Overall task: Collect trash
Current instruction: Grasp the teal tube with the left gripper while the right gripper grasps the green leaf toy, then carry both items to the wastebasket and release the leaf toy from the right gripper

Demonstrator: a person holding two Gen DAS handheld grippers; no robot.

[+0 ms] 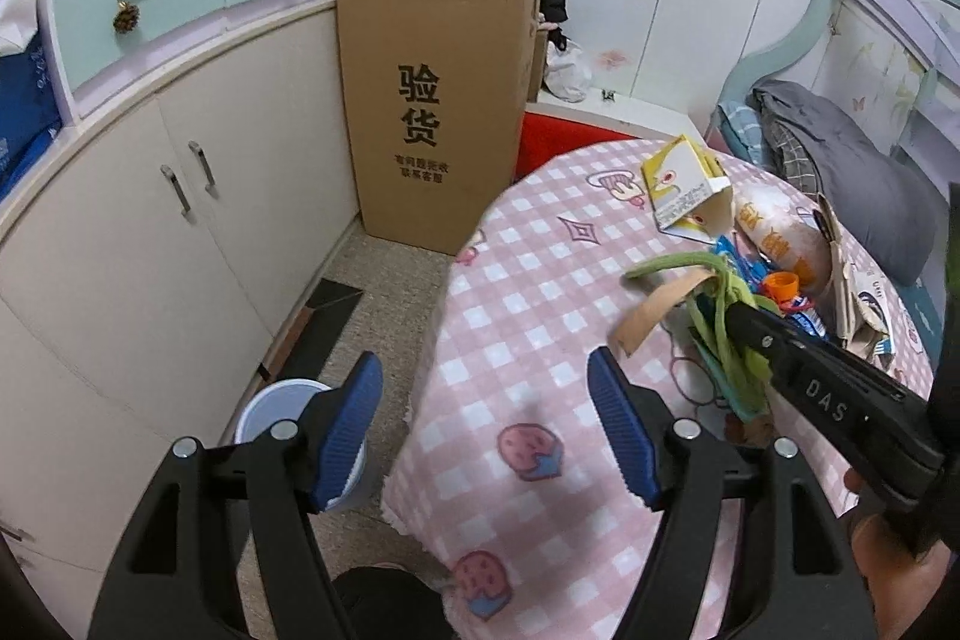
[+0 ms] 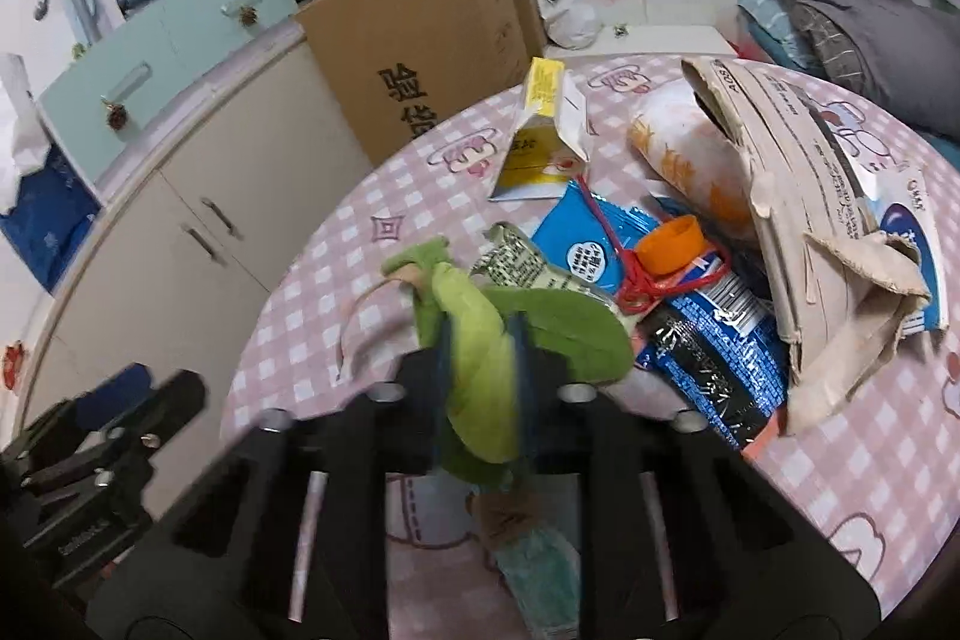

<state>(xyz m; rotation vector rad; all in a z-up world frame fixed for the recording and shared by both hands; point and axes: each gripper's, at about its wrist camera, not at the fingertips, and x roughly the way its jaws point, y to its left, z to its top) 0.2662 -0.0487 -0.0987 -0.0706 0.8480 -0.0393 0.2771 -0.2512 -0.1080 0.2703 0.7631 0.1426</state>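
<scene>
left wrist view, going left to right from the tall cardboard box (image 1: 435, 112): left of the box and nearer the camera, a white cup-like bin (image 1: 282, 409) sits on the floor, partly hidden behind the left gripper (image 1: 486, 430), whose blue pads stand wide apart with nothing between them. right of the box is the pink checked table (image 1: 528, 316), then the right gripper (image 1: 735, 310) pinched on a floppy green wrapper (image 1: 729, 334) with a tan strip (image 1: 651, 307) dangling from it. right of that lies the rest of the trash pile: yellow carton (image 1: 684, 187), orange cap (image 1: 780, 287), torn paper bag (image 1: 852, 292).

risks, as judgement: the green wrapper is limp and held by one fold, so it may slip out or shed the tan strip on the way to the bin. the bin mouth looks narrow and the left gripper partly blocks it, so a drop could miss. loose ends could drag the blue packet (image 2: 585, 244) or red string (image 2: 642, 283) off the table.

readable writing: box shows "验货", smaller lines under it too blurred. right gripper arm reads "das". paper bag print and yellow carton text not legible.
</scene>
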